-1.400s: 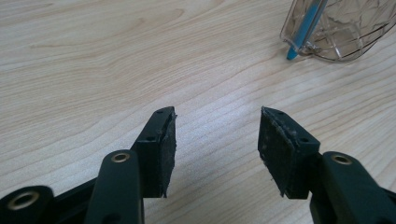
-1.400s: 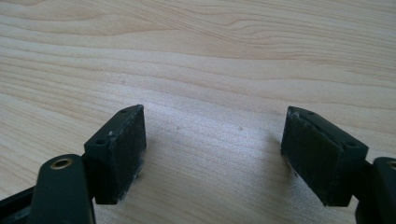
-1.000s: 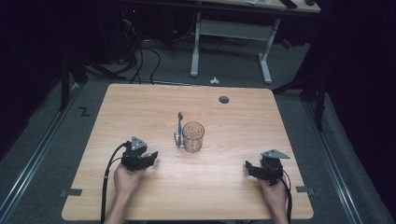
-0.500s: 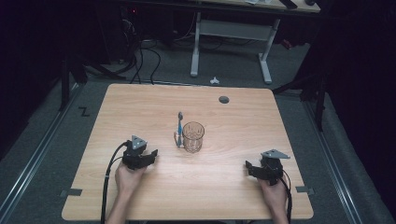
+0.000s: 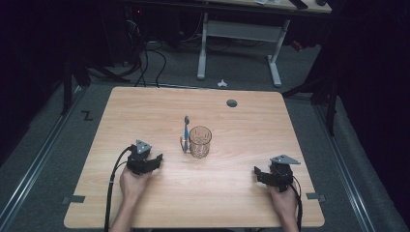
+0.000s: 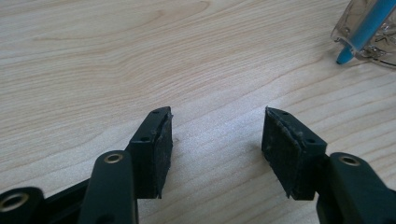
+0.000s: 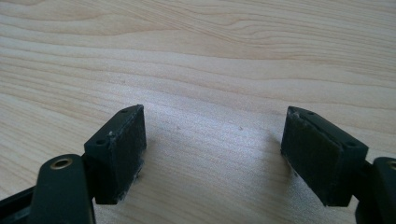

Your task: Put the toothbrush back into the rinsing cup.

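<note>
The light wooden table [image 5: 145,111] was bright in the middle of the high view, lit from above, while the grey floor [image 5: 43,159] and the edges of the frame were very dark. That picture was a bit soft and grainy. In both gripper views the wood looked pale and evenly lit, with soft shadows under the black jaws. In the left gripper view, the clear glass cup [image 6: 369,32] at the upper right had small shiny spots and looked blurry.
</note>
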`<control>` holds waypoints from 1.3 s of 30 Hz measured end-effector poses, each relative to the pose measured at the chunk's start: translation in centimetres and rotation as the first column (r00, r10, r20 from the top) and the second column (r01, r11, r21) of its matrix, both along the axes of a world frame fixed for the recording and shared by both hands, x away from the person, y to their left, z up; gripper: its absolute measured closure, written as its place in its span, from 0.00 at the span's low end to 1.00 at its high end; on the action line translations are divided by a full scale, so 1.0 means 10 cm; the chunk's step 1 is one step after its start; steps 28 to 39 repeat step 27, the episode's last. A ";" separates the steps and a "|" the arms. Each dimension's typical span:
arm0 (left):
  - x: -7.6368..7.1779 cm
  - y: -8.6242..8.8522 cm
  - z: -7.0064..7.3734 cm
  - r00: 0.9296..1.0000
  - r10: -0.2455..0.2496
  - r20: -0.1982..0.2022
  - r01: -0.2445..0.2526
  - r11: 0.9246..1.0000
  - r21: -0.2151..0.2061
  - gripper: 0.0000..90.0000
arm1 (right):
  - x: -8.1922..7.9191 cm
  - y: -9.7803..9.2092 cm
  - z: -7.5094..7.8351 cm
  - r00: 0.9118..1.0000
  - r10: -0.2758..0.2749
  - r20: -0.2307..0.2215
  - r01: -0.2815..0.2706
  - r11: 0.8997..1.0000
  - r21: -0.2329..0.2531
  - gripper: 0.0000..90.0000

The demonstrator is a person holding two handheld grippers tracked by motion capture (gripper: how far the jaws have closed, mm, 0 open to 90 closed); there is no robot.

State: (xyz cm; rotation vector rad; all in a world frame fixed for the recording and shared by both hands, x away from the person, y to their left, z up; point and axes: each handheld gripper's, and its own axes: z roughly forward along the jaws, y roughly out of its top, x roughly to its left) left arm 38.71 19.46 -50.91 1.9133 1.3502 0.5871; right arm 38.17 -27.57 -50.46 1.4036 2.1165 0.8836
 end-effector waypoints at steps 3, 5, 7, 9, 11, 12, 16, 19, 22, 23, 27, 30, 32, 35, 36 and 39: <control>0.01 0.01 0.00 1.000 0.008 -0.003 -0.008 1.000 -0.001 0.48 | 0.00 0.00 0.00 1.000 0.000 0.000 0.000 1.000 0.000 0.25; 0.01 0.01 0.00 1.000 0.011 -0.004 -0.011 1.000 0.005 0.47 | 0.00 0.00 0.00 1.000 0.000 0.000 0.000 1.000 0.000 0.25; 0.01 0.00 0.00 1.000 0.014 -0.003 -0.014 1.000 0.010 0.46 | 0.00 0.00 0.00 1.000 0.000 0.000 0.000 1.000 0.000 0.25; 0.01 -0.01 0.00 1.000 0.014 -0.003 -0.014 1.000 0.022 0.45 | 0.00 0.00 0.00 1.000 0.000 0.000 0.000 1.000 0.000 0.25; 0.01 -0.01 0.00 1.000 0.016 -0.003 -0.016 1.000 0.024 0.43 | 0.00 0.00 0.00 1.000 0.000 0.000 0.000 1.000 -0.001 0.25; 0.01 -0.01 0.00 1.000 0.015 -0.005 -0.015 1.000 0.025 0.42 | 0.00 0.00 0.00 1.000 0.000 0.000 0.000 1.000 0.000 0.25; 0.01 -0.01 -0.01 1.000 0.016 -0.006 -0.016 1.000 0.025 0.40 | 0.00 0.00 0.00 1.000 0.000 0.000 0.000 1.000 0.000 0.25; 0.01 -0.01 -0.01 1.000 0.016 -0.006 -0.016 1.000 0.024 0.40 | 0.00 0.00 0.00 1.000 0.000 0.000 0.000 1.000 0.000 0.25; 0.01 -0.01 -0.01 1.000 0.013 -0.007 -0.013 1.000 0.024 0.39 | 0.00 0.00 0.00 1.000 0.003 0.001 -0.003 1.000 0.000 0.25; 0.01 -0.01 -0.01 1.000 0.009 -0.008 -0.009 1.000 0.024 0.38 | 0.00 0.00 0.00 1.000 0.003 0.001 -0.003 1.000 0.000 0.25; 0.01 -0.01 -0.01 1.000 0.004 -0.011 -0.004 1.000 0.018 0.37 | 0.00 0.00 0.00 1.000 0.004 0.001 -0.004 1.000 -0.001 0.25; 0.01 -0.01 -0.01 1.000 0.004 -0.011 -0.004 1.000 0.018 0.37 | 0.00 0.00 0.00 1.000 0.004 0.001 -0.004 1.000 -0.001 0.25; 0.01 -0.01 -0.01 1.000 0.004 -0.011 -0.004 1.000 0.018 0.37 | 0.00 0.00 0.00 1.000 0.004 0.001 -0.004 1.000 -0.001 0.25; 0.01 -0.01 -0.01 1.000 0.004 -0.011 -0.004 1.000 0.018 0.37 | 0.00 0.00 0.00 1.000 0.004 0.001 -0.004 1.000 -0.001 0.25; 0.01 -0.01 -0.01 1.000 0.004 -0.011 -0.004 1.000 0.018 0.37 | 0.00 0.00 0.00 1.000 0.004 0.001 -0.004 1.000 -0.001 0.25; 0.01 -0.01 -0.01 1.000 0.004 -0.011 -0.004 1.000 0.018 0.37 | 0.00 0.00 0.00 1.000 0.004 0.001 -0.004 1.000 -0.001 0.25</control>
